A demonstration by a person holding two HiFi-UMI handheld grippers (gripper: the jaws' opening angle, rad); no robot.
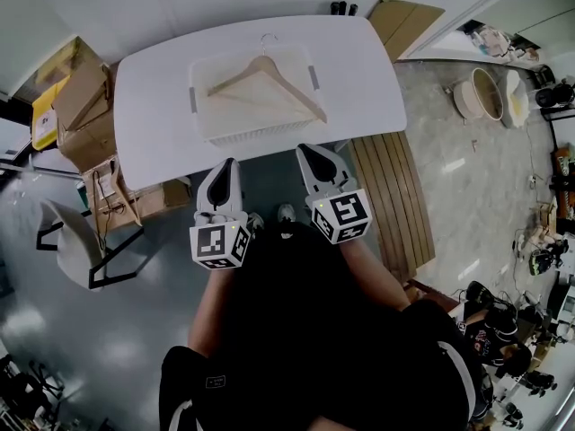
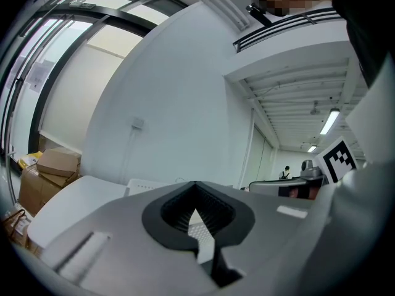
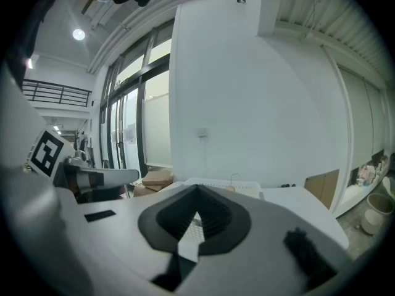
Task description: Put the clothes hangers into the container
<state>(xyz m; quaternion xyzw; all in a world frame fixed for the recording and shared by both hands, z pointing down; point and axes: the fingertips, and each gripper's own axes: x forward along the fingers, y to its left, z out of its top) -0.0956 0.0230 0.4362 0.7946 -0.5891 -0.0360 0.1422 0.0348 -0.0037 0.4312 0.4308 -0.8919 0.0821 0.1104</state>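
a wooden clothes hanger (image 1: 267, 81) lies across the open top of the white container (image 1: 202, 106), its metal hook pointing at the far rim; how deep it sits cannot be told. the container stands in the middle of a white table (image 1: 153, 133). the person stands at the table's near edge with both grippers held side by side just short of it, pointing at the container and touching nothing. the left gripper (image 1: 228, 164) has its jaws brought together with nothing between them, and the right gripper (image 1: 311, 153) is closed and empty in the same way. stacked cardboard boxes (image 1: 85, 106) sit left of the table, a white chair (image 1: 76, 241) nearer, and a slatted wooden panel (image 1: 391, 196) lies on the floor to the right.
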